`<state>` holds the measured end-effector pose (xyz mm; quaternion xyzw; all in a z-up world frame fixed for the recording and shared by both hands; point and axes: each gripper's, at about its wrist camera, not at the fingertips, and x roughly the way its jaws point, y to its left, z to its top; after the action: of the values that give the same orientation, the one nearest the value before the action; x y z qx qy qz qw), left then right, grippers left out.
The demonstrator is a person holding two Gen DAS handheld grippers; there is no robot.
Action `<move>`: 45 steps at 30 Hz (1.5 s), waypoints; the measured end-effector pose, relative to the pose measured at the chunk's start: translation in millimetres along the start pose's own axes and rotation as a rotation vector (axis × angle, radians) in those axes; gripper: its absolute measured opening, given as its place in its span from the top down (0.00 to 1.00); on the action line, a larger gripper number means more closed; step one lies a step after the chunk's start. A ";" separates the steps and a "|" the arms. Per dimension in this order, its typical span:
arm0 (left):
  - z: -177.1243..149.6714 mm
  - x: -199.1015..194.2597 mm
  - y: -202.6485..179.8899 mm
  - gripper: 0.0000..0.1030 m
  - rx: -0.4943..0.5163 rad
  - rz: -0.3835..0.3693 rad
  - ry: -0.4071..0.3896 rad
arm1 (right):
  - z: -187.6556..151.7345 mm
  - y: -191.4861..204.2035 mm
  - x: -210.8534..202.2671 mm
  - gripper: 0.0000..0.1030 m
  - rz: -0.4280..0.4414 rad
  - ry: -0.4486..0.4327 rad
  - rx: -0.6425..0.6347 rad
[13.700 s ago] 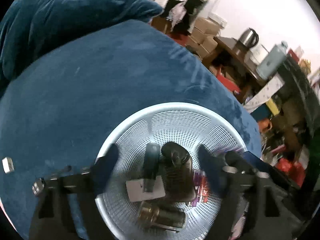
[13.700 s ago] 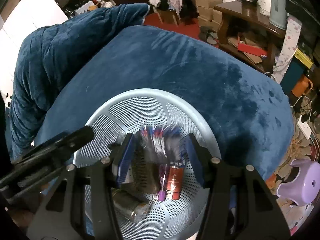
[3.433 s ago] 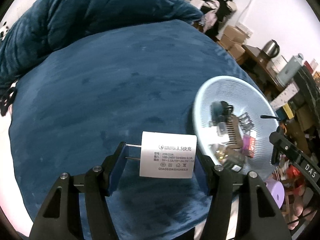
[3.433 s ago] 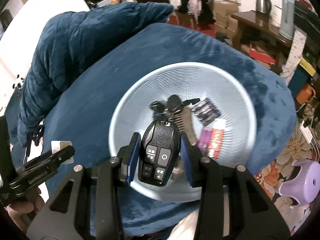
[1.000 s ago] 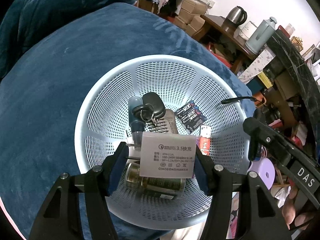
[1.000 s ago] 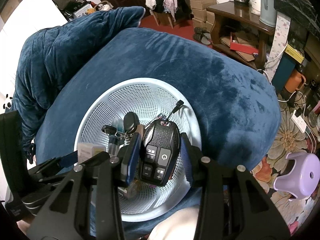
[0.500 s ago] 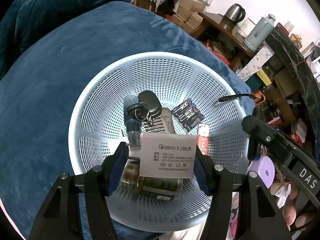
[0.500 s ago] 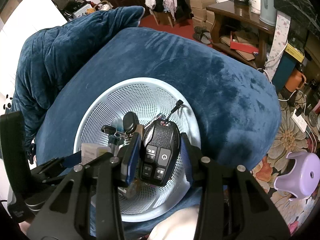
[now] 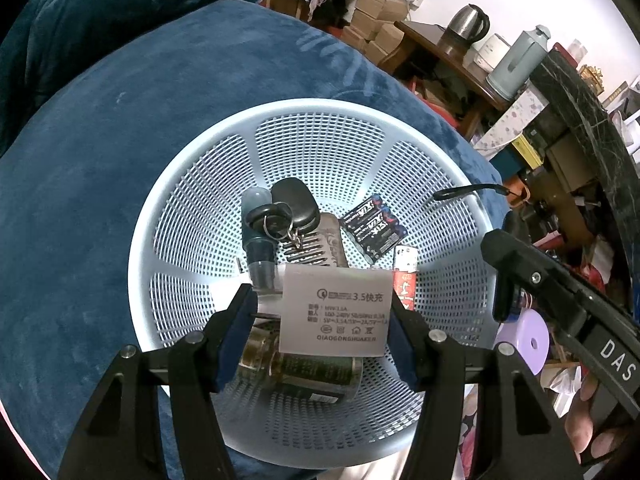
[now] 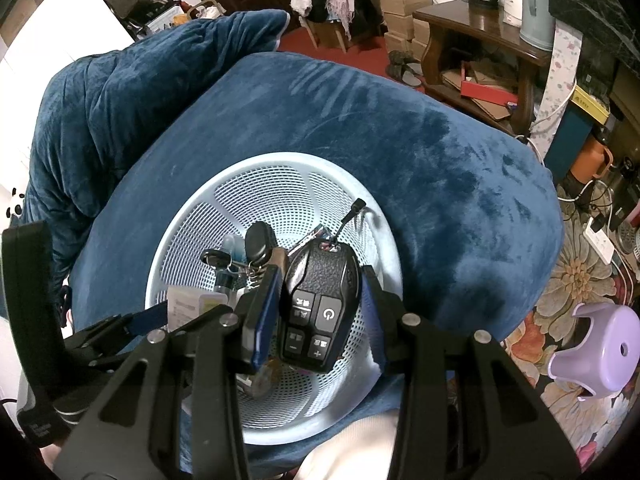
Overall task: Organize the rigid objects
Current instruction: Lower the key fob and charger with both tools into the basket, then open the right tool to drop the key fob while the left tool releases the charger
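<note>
Left gripper (image 9: 320,320) clamps a white charger (image 9: 335,311) over the basket (image 9: 208,184). Right gripper (image 10: 318,312), narrower, clamps a black remote (image 10: 320,300).

I am holding the charger (image 9: 335,309) in my left gripper (image 9: 320,320) over the basket (image 9: 192,208); keys (image 9: 280,212), comb (image 9: 320,244) and batteries (image 9: 372,226) are lying beyond it, a can (image 9: 296,372) beneath. My right gripper (image 10: 320,316) is holding the remote (image 10: 320,304) above the basket's right rim.
</note>
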<state>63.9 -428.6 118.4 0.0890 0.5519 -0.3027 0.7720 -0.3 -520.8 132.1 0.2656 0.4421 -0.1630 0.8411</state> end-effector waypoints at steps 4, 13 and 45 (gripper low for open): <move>-0.7 0.9 -1.8 0.39 0.003 -0.002 0.000 | 0.7 0.2 0.5 0.61 -0.001 0.000 0.001; -0.4 2.3 -3.6 0.39 0.001 -0.003 0.003 | 0.4 0.3 1.3 0.61 -0.001 0.001 0.001; -7.4 -15.2 32.5 0.00 -0.064 0.108 -0.043 | -6.9 4.8 4.0 0.02 -0.006 0.037 0.023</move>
<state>73.2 -393.4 123.1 0.0876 0.5388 -0.2447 0.8013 -0.1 -513.0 126.9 0.2769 0.4566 -0.1654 0.8291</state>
